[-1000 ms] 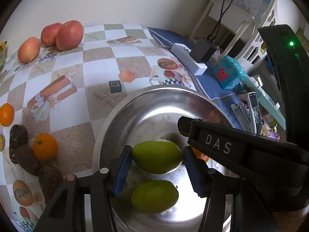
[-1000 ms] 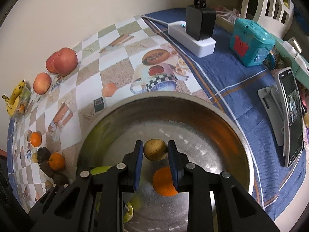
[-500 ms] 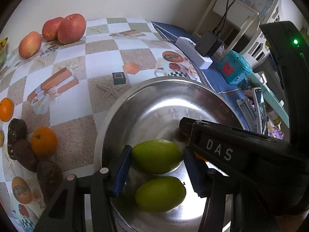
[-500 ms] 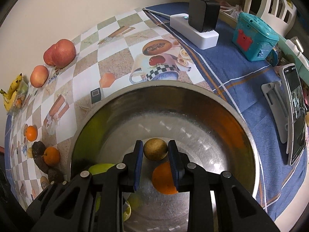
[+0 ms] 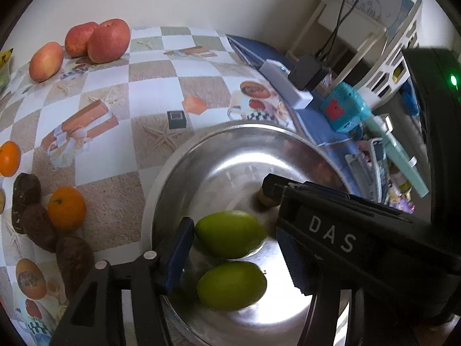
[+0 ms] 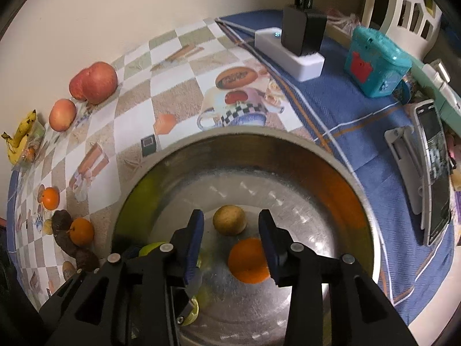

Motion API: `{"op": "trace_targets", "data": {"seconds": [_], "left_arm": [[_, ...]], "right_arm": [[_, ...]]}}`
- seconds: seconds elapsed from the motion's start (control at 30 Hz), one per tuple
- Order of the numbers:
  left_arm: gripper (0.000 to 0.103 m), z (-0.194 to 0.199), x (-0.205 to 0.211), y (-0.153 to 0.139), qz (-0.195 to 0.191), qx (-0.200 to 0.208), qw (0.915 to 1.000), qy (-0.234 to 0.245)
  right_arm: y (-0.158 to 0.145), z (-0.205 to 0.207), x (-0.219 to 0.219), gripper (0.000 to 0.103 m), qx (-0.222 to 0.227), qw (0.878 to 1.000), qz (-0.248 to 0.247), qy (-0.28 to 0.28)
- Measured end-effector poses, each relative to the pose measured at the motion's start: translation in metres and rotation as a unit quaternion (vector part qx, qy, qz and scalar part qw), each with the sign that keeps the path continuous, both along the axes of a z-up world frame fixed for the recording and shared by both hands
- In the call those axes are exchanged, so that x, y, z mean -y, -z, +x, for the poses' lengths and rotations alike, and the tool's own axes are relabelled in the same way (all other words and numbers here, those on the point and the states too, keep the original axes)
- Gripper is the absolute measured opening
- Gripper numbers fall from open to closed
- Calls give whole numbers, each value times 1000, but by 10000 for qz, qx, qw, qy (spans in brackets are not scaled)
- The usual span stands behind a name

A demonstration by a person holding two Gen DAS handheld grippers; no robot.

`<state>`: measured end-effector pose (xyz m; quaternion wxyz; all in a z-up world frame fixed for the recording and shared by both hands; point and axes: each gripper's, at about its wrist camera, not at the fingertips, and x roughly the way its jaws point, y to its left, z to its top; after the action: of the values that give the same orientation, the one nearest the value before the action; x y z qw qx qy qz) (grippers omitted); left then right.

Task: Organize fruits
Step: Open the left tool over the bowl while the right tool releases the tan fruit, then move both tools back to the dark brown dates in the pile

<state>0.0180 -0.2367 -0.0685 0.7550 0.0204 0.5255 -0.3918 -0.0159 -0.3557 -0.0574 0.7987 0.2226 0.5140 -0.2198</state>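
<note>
Now the left tool [image 5: 234,246] reaches into the bowl [image 5: 201,155], spread around a mango [image 5: 230,233]. The right tool [image 6: 230,230], spread, hangs beside a kiwi [image 6: 229,219].

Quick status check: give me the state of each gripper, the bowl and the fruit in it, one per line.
left gripper: open, jaws either side of the upper green mango, gaps visible
right gripper: open, holding nothing
steel bowl: upright on the table
lower green mango: loose on the bowl floor
brown round fruit: free, between the right gripper's tips
orange: loose in the bowl
</note>
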Motion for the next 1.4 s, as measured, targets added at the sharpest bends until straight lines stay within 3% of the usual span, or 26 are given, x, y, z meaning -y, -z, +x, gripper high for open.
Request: {"op": "trace_targets", "data": {"seconds": [0.17, 0.47, 0.63, 0.83, 1.0, 1.03, 1.1, 1.17, 1.27, 1.33, 1.4], "left_arm": [[65, 1, -11, -16, -288, -60, 9995, -121], [65, 18, -56, -25, -440, -344, 9959, -716], [66, 34, -96, -31, -176, -347, 9899, -1361], [74, 55, -151, -30, 489, -270, 9726, -2255], [84, 66, -202, -25, 651, -350, 9522, -2965], [90, 67, -211, -25, 672, -366, 9480, -3089], [94, 69, -224, -26, 630, -409, 9436, -3224], [98, 69, -236, -26, 577, -447, 9393, -3353], [103, 71, -251, -26, 608, -416, 9307, -3583], [103, 73, -258, -24, 646, -413, 9232, -3765], [103, 76, -264, -20, 668, -456, 9171, -3904]], "right_arm": [[-18, -7, -2, 41, 314, 9994, -119, 71], [-36, -15, -8, 41, 688, 9973, -109, 227], [-37, -12, -20, 41, 647, 9978, -86, 131], [-41, 3, -55, 41, 568, 9974, -179, -406], [-41, 18, -96, 41, 439, 9935, -284, -1010], [-40, 20, -106, 41, 415, 9921, -293, -1145], [-38, 24, -121, 52, 366, 9899, -299, -1337], [-35, 28, -132, 71, 325, 9882, -319, -1459], [-30, 33, -146, 86, 245, 9858, -337, -1629], [-28, 37, -151, 93, 225, 9854, -304, -1661], [-30, 42, -156, 94, 264, 9844, -266, -1716]]}}
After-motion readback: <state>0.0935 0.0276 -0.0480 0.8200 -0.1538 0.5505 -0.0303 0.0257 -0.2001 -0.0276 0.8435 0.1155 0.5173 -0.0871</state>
